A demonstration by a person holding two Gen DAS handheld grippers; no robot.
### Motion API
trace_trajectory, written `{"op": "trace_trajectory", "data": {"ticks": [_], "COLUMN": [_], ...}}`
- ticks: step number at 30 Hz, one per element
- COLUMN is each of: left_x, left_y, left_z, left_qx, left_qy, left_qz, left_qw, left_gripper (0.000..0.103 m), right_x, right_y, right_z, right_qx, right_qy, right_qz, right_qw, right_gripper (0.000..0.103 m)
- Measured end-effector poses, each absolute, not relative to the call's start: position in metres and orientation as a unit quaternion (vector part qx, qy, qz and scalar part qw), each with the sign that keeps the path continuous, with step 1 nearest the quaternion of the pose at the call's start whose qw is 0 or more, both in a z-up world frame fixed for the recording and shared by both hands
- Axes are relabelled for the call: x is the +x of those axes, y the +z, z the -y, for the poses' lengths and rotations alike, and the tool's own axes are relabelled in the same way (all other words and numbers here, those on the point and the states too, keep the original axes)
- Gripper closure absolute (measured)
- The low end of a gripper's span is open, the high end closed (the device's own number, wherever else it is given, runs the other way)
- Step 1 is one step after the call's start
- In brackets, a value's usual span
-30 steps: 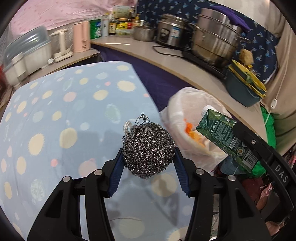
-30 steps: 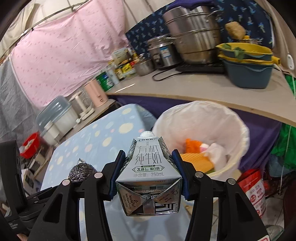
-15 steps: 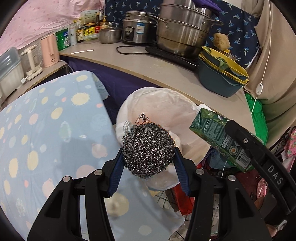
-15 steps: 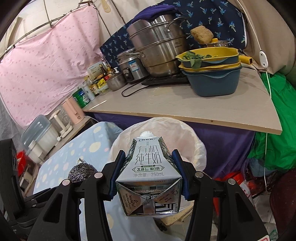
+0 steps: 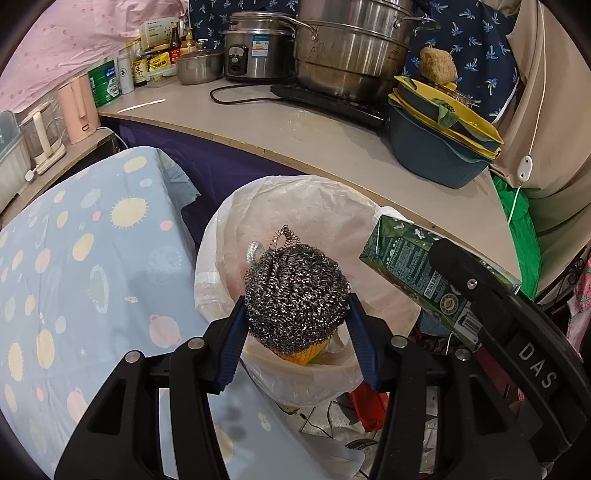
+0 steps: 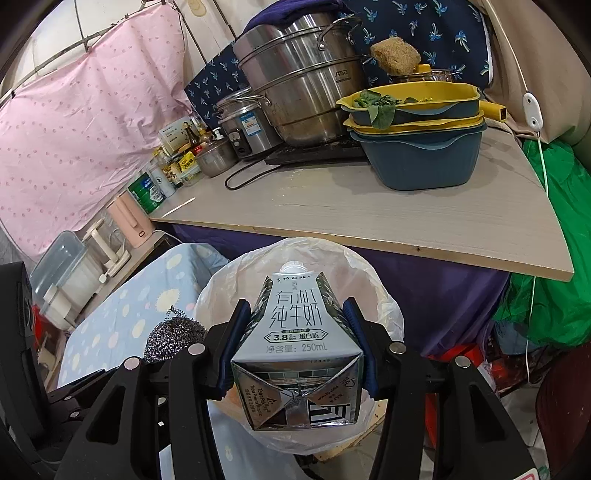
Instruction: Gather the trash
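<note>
Steel scourer (image 5: 297, 295) sits clamped in the left hand-held gripper (image 5: 297, 325), right over the bag-lined trash bin (image 5: 229, 229). Beside it, the right hand-held gripper (image 6: 295, 343) grips a milk carton (image 6: 295, 350) — also above the bin, by the bench (image 6: 369, 218).

Silver steel scourer (image 5: 297, 291); grey and dark green milk carton (image 6: 295, 343) with black lettering; translucent white bin bag (image 5: 306, 206); pale blue tablecloth (image 5: 92, 258) dotted yellow, pink and white; pink dotted curtain (image 6: 81, 129); navy cloth (image 6: 436, 33) with blue palm print; teal and yellow basins (image 6: 421, 136); blue pads on black grippers
</note>
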State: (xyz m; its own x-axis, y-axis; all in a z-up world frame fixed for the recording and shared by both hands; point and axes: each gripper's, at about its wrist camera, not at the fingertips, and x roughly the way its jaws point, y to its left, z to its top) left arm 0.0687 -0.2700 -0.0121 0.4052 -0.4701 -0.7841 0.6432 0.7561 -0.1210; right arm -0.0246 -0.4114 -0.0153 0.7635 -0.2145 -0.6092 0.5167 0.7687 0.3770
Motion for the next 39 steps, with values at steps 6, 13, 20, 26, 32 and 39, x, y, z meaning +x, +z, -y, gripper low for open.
{"op": "trace_trajectory", "data": {"ticks": [6, 13, 20, 26, 32, 39], "left_x": [0.078, 0.088, 0.096, 0.096, 0.091, 0.084], "left_y": [-0.019, -0.027, -0.030, -0.022, -0.016, -0.012], "left_z": [0.278, 0.284, 0.273, 0.257, 0.240, 0.221], "left_qx": [0.102, 0.101, 0.091, 0.087, 0.090, 0.083], "left_qy": [-0.331, -0.331, -0.313, -0.299, -0.285, -0.273], "left_qz": [-0.438, -0.445, -0.443, -0.433, -0.426, -0.425], "left_qw": [0.830, 0.826, 0.835, 0.846, 0.854, 0.859], "left_gripper": [0.053, 0.049, 0.034, 0.028, 0.026, 0.026], "right_x": [-0.012, 0.001, -0.001, -0.008, -0.018, -0.030], "right_y": [-0.022, -0.031, -0.024, -0.018, -0.011, -0.008], "right_z": [0.415, 0.418, 0.416, 0.410, 0.399, 0.384], "right_qx": [0.269, 0.271, 0.270, 0.266, 0.261, 0.243], "right_qy": [-0.208, -0.210, -0.221, -0.224, -0.220, -0.228], "right_qz": [-0.290, -0.300, -0.289, -0.292, -0.296, -0.307], "right_qw": [0.895, 0.890, 0.891, 0.891, 0.892, 0.891], "right_gripper": [0.053, 0.052, 0.046, 0.042, 0.038, 0.030]}}
